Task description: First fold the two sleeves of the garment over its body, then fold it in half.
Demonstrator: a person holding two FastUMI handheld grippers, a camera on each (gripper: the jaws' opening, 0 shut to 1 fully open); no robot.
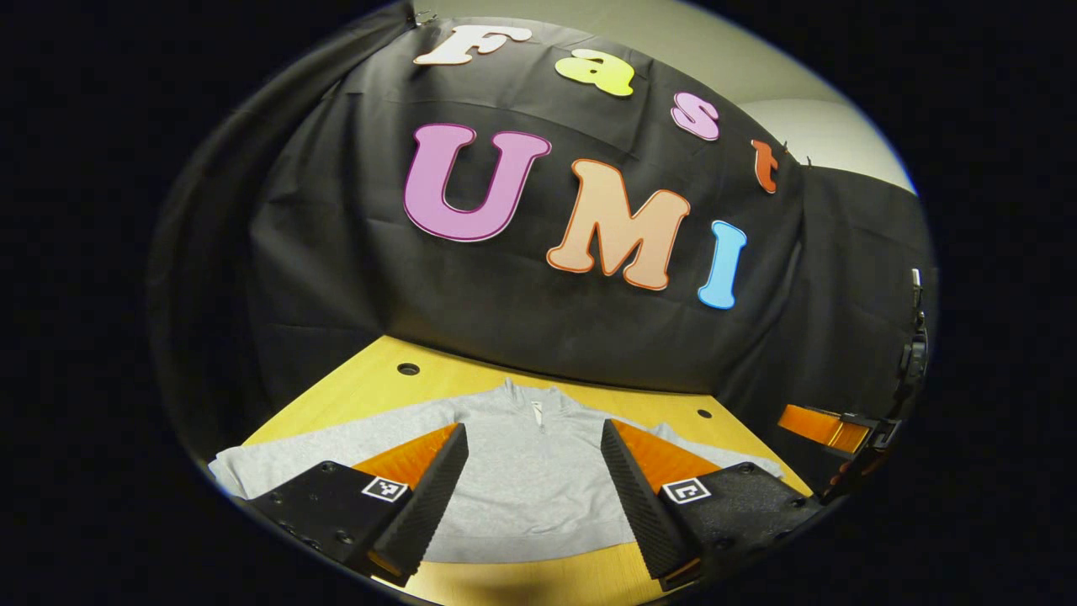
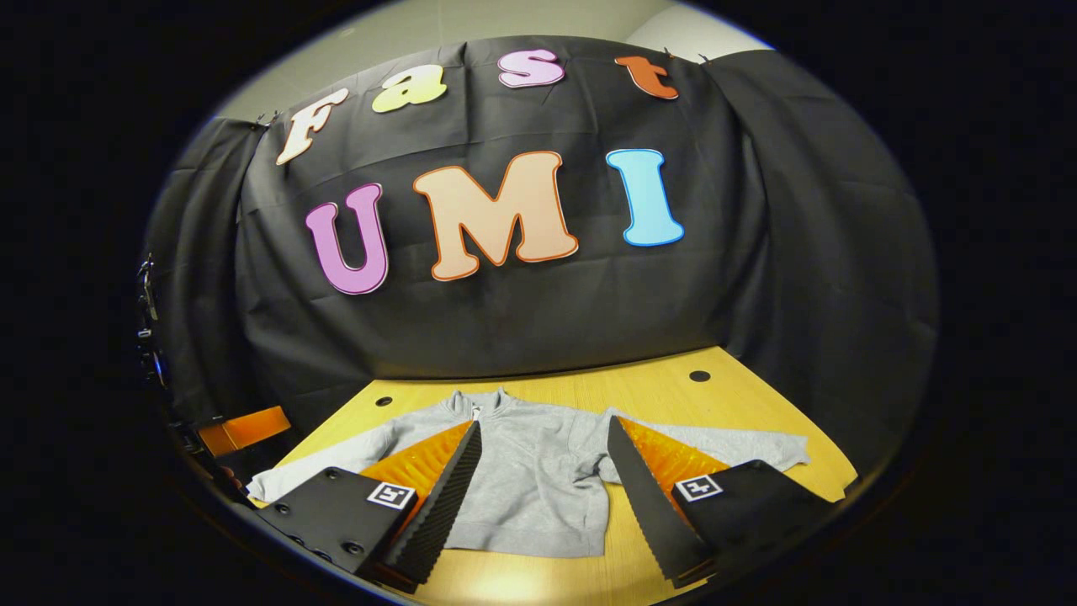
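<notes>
Both pairs of jaws stand released and hold nothing: my left gripper (image 1: 534, 471) and my right gripper (image 2: 543, 471) each hover above the near edge of the table (image 1: 370, 379), fingers spread wide with the garment showing between them. Garment (image 1: 522, 480): a grey long-sleeved top with a short zip at the collar, lying flat, front up, across the lower centre of both views, collar toward the black cloth wall. Left sleeve (image 1: 294, 450) runs out toward the lower left of the left gripper view; right sleeve (image 2: 740, 446) runs toward the lower right of the right gripper view. Neither sleeve is folded yet. I judge the fabric soft, light and limp, likely to sag and drag when lifted. A pinch at each cuff should carry the sleeve over the body; the hem corners suit the later halving.
</notes>
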